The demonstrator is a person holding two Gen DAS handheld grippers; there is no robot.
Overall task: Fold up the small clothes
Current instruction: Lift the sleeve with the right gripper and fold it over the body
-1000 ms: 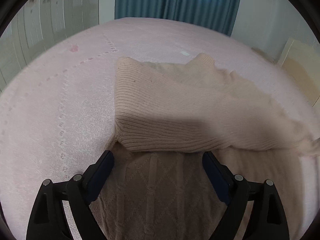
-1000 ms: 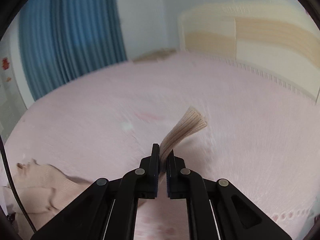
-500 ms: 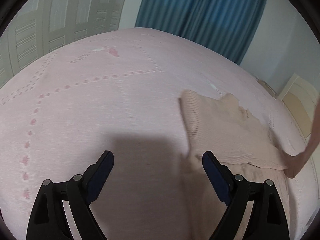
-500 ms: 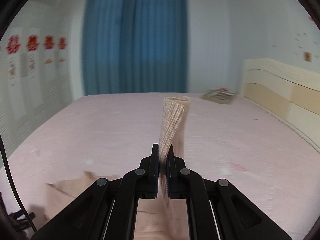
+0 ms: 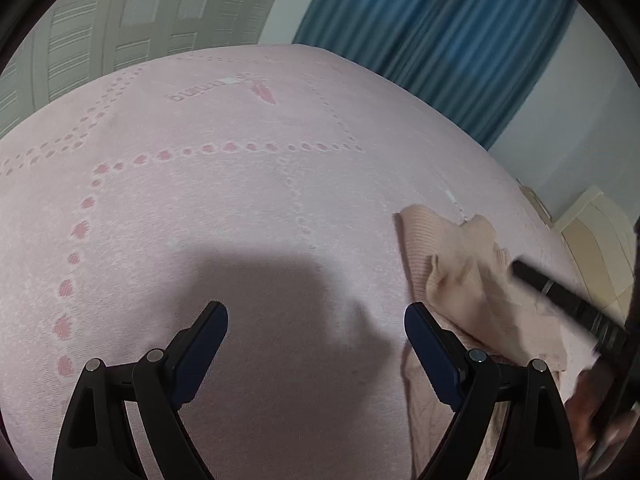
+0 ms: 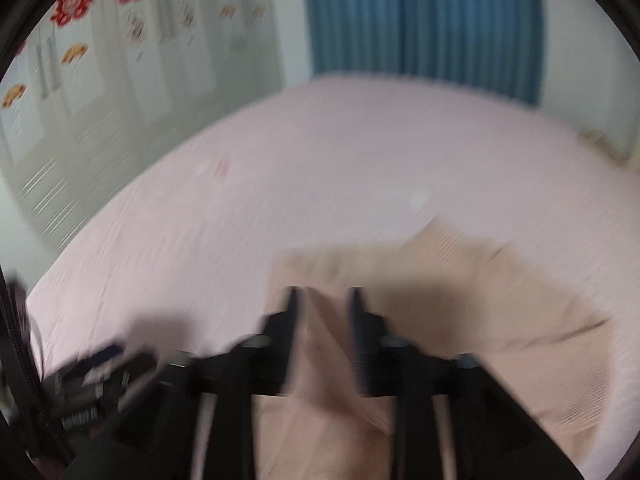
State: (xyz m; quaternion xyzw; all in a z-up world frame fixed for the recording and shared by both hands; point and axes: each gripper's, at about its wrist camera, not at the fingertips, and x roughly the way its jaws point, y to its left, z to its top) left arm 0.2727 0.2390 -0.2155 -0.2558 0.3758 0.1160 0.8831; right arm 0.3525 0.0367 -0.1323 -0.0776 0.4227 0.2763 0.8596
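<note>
Sweater (image 5: 460, 276): a small beige ribbed knit, lying on the bed ahead and to the right of the left gripper; in the right wrist view it is spread directly under and beyond the right gripper's fingers.
Change, right gripper (image 6: 323, 296): half a second ago the jaws were pinched on a ribbed cuff held up in the air; now they are parted, with knit seen between them, and whether cloth is touched cannot be told through the blur.
Change, left gripper (image 5: 316, 320): the jaws are spread wide and empty, as before; a second ago the knit was centred before them, now it is seen off to the right.
Meaning: the sleeve is judged to have been carried over the body and let go; one fold is probably laid, more are left.
Surface: a pink bedspread (image 5: 240, 200) with a dotted heart pattern, shadowed just ahead of the left gripper.
Room: blue curtains (image 5: 440, 52); a pale wardrobe (image 6: 100, 100) bearing red flower decals; a cream headboard (image 5: 596, 240) at far right.
</note>
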